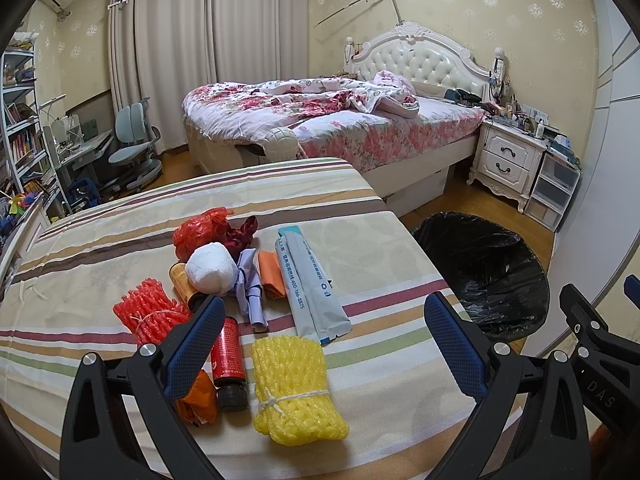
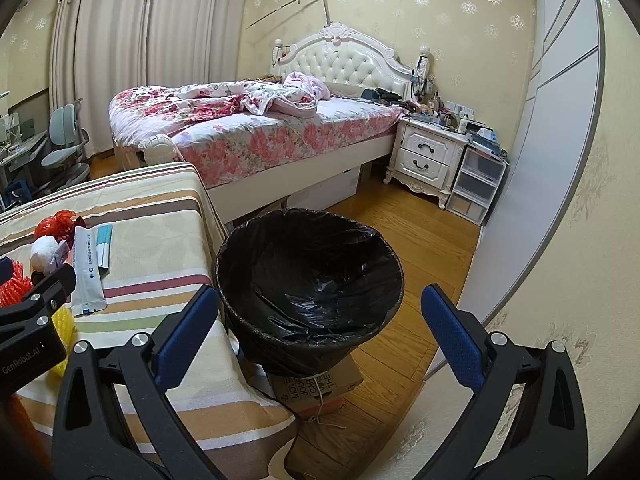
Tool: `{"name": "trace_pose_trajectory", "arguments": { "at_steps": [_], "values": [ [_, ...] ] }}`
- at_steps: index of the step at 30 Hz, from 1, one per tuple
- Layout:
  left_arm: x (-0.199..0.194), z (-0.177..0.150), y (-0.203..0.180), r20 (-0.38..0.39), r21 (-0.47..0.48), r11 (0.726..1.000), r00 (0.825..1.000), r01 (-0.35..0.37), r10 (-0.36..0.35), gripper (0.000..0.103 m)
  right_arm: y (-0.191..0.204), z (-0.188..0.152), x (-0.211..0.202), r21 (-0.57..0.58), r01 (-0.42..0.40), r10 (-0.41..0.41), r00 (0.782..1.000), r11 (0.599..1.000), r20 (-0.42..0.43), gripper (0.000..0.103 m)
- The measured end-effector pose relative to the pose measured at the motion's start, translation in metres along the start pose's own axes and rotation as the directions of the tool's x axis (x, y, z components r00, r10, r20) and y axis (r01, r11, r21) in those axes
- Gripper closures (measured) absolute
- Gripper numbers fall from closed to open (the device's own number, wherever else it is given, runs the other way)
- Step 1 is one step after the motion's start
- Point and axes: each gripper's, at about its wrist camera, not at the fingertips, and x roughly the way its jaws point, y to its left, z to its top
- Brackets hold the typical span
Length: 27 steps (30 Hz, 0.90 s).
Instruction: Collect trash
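Trash lies on the striped table [image 1: 380, 248], a cluster ahead of the left gripper [image 1: 324, 336], whose fingers stand wide apart, holding nothing. Yellow foam net [image 1: 294, 390] sits between them; red bottle [image 1: 228, 354] just inside the left finger; grey-blue sachet [image 1: 308, 284] beyond, digits "400-166" legible. Right gripper [image 2: 320, 332] also spread and bare, framing the black-lined bin [image 2: 310, 280] beside the table edge. Bin rests on a printed carton [image 2: 320, 386]. "GenRobot.AI" marks the neighbouring gripper body.

Trash pile [image 1: 248, 304] on table [image 1: 384, 240]; bin [image 2: 310, 280] right of table, on box [image 2: 320, 388].
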Motion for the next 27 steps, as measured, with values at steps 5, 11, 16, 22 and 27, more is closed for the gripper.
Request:
{"name": "trace_pose_trajectory", "arguments": {
  "at_steps": [5,11,16,22,27],
  "values": [
    [0.0002,0.0002,0.0002,-0.001,0.000,1.000,1.000,0.001,-0.001,0.006,-0.0006,-0.0002,0.0001,0.000,0.000,0.000,1.000,1.000,-0.001,0.004],
    [0.0010,-0.0003,0.0004,-0.001,0.001,1.000,1.000,0.001,-0.001,0.006,-0.0017,-0.0003,0.0003,0.000,0.000,0.000,1.000,1.000,-0.002,0.004],
    [0.0015,-0.0013,0.0005,-0.002,0.000,1.000,1.000,0.001,-0.001,0.006,-0.0022,-0.0004,0.0004,0.000,-0.001,0.001,1.000,1.000,-0.002,0.004],
    [0.0016,-0.0011,0.0003,-0.002,0.001,1.000,1.000,0.000,0.000,0.006,-0.0028,-0.0004,0.0008,0.001,-0.001,0.001,1.000,1.000,-0.003,0.004],
    [0.0014,-0.0008,0.0001,-0.002,0.001,1.000,1.000,0.000,0.000,0.006,-0.0035,-0.0001,0.0006,0.001,-0.001,0.001,1.000,1.000,-0.003,0.004]
  ]
}}
